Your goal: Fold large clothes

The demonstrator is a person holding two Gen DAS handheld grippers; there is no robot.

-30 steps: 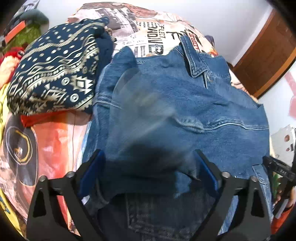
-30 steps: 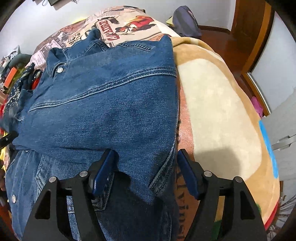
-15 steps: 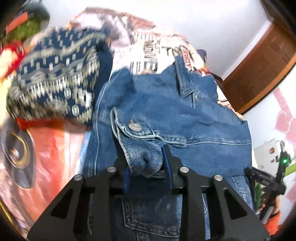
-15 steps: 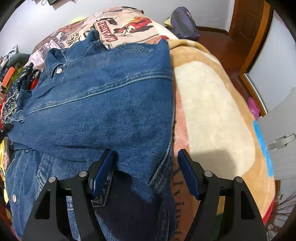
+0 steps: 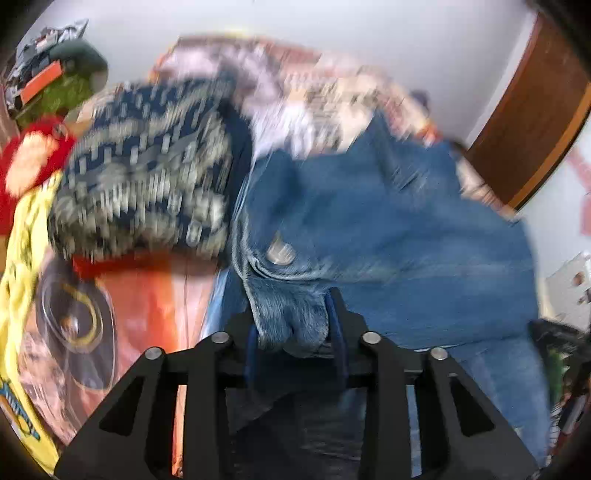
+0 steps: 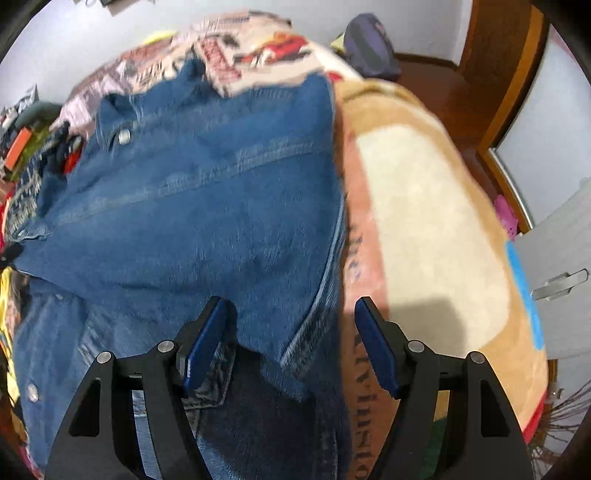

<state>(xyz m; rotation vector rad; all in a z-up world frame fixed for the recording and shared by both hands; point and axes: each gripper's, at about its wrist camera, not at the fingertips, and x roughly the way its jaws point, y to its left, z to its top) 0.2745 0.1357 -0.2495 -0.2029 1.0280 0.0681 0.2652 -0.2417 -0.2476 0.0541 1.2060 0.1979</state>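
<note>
One denim jacket (image 6: 192, 221) lies spread on a bed, filling most of both views. Two tools work on it, one in each of the person's hands.

The left tool (image 5: 293, 332) is clamped on a bunched denim cuff (image 5: 288, 314), its jaws narrow with the cloth pressed between them; the jaws have just eased slightly wider, and the cuff is between them. One metal button (image 5: 280, 253) shows on the cuff just beyond the fingertips. This view is blurred.

The right tool (image 6: 291, 343) stands wide, holding nothing. Its two blue pads (image 6: 203, 347) straddle the jacket's side edge: one pad over the denim, the other over the bare blanket (image 6: 424, 229) beside it. Ahead of this tool the jacket runs away to its collar (image 6: 118, 114), where a second metal button (image 6: 123, 137) is visible. A third button (image 6: 33, 391) sits on the denim to the left of the tool, near its base.

To the left of the left tool, just beside the jacket, sits one folded dark blue garment with a pale geometric pattern (image 5: 147, 166). Beyond it are red and yellow cloths, too blurred to count.

The bed is covered by a tan and cream plush blanket to the right of the right tool, and by a printed cover (image 6: 258, 40) with lettering beyond the jacket's collar. The walls (image 5: 332, 22) are plain and pale. A brown wooden door frame (image 6: 498, 74) stands far right, with a dark wood floor and one purple-grey bag (image 6: 369, 44) past the bed's far end.
</note>
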